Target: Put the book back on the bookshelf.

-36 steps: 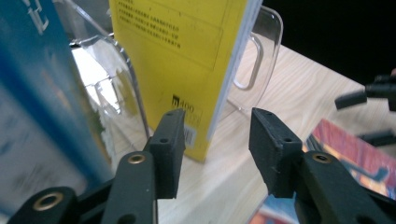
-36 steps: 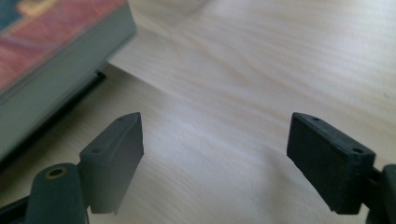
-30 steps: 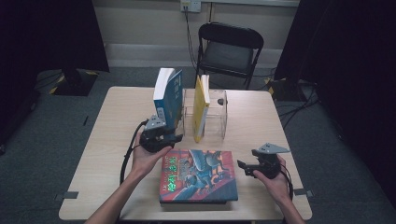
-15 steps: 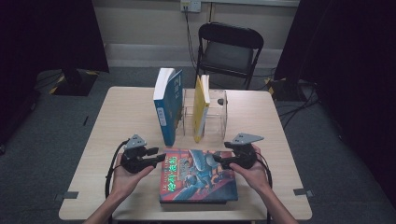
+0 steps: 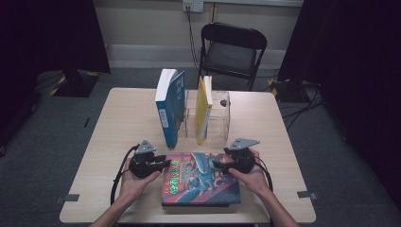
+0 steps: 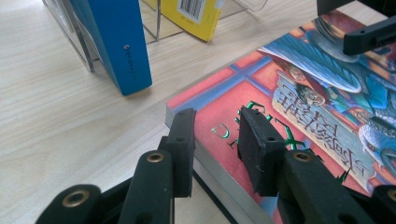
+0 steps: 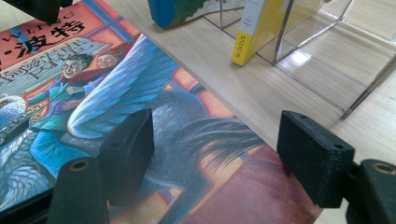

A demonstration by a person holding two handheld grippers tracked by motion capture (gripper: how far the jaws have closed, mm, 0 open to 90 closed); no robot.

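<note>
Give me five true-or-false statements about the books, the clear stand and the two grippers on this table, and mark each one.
1. The picture-cover book lies flat on the table. True.
2. The blue book lies flat beside it. False: it stands upright at the clear stand.
3. The yellow book stands in the clear stand. True.
4. The right gripper is clamped shut on the yellow book. False: its jaws stand wide apart over a corner of the picture-cover book.
5. The left gripper is at the picture-cover book's edge, one jaw over the cover, one beside it. True.
</note>
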